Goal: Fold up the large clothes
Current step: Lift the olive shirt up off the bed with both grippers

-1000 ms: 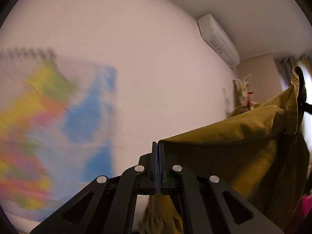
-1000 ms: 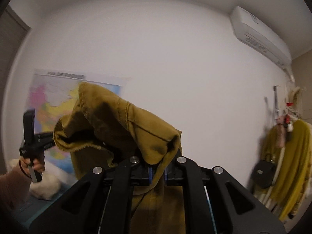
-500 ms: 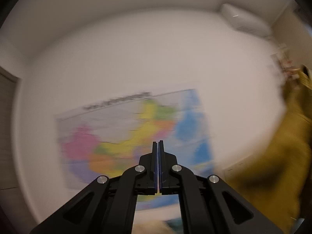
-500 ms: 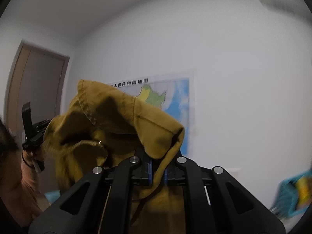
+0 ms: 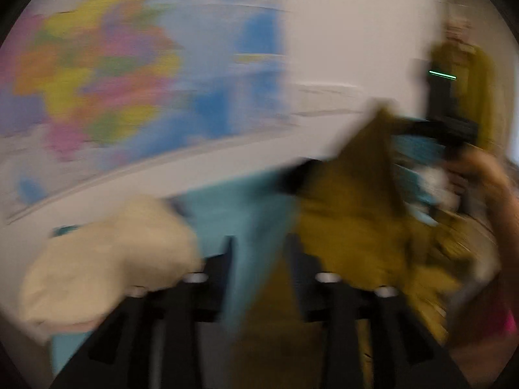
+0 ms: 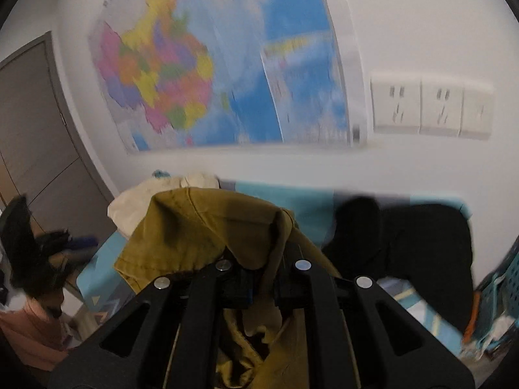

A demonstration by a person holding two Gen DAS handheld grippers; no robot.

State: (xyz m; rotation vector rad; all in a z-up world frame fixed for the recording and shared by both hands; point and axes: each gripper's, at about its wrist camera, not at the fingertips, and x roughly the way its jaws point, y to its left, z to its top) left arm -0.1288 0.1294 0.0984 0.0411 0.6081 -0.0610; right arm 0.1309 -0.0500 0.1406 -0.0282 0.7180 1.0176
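The olive-yellow garment [image 6: 207,223] drapes over my right gripper [image 6: 262,283], which is shut on a fold of it above the teal bed cover [image 6: 311,207]. In the blurred left wrist view the same garment [image 5: 356,214] hangs to the right, lifted at its far corner by the right gripper [image 5: 444,129] in a person's hand [image 5: 486,175]. My left gripper [image 5: 259,253] is opening; its fingers stand apart, the pads press on nothing, and bed cover and olive cloth show behind the gap.
A cream cloth [image 5: 107,259] is heaped on the bed's left end. A black garment [image 6: 405,243] lies on the right part. A blue basket [image 6: 496,291] stands at the far right. A wall map [image 6: 227,64], sockets [image 6: 431,110] and a door [image 6: 29,123] lie behind.
Both grippers dropped from high in the room towards the bed. The left gripper, shut before, now has its fingers apart. The right gripper still grips the olive garment.
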